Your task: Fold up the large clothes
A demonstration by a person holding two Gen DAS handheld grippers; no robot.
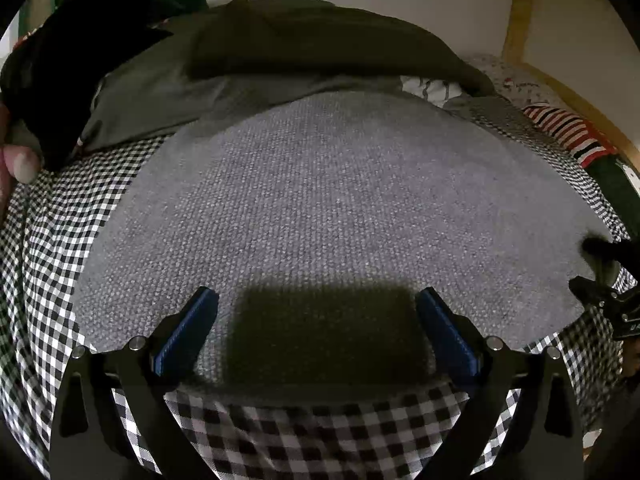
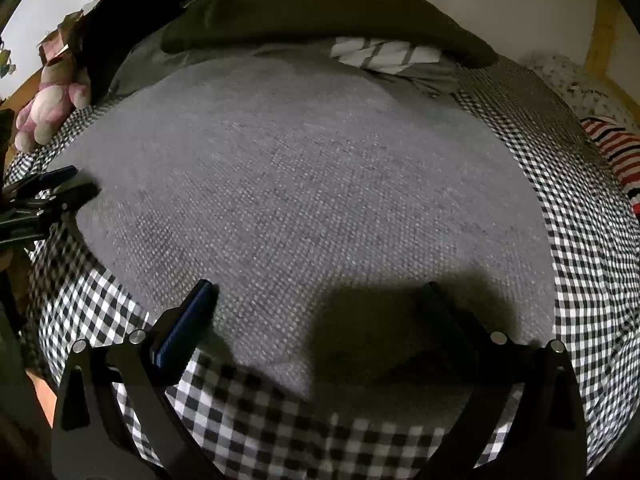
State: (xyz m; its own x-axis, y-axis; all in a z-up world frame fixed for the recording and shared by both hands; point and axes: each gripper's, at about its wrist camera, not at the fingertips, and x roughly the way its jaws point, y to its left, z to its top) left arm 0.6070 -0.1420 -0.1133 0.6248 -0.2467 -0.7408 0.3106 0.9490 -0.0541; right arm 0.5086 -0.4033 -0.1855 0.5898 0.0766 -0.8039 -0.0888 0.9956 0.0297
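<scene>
Nearest in the left wrist view, the left gripper (image 1: 316,300) hovers with its blue-padded fingers (image 1: 188,328) spread wide apart, holding nothing, above the near edge of a grey knitted garment (image 1: 320,200). The right gripper (image 2: 320,296) is likewise wide apart and empty over the same near edge. Each camera catches the other tool at its margin: the right gripper at the right rim of the left view, the left gripper at the left rim of the right view, both near the garment's side edges.

The garment lies spread flat on a black-and-white checked cover (image 1: 60,232), which frames it on the near side and both flanks. Beyond it lies a dark olive cloth (image 1: 312,40), with a white striped piece (image 2: 384,54) peeping out below. A red-striped fabric (image 1: 568,132) sits at far right. Only the right view shows a pink plush toy (image 2: 48,104) at far left; only the left view shows a fingertip (image 1: 20,164) at its left edge.
</scene>
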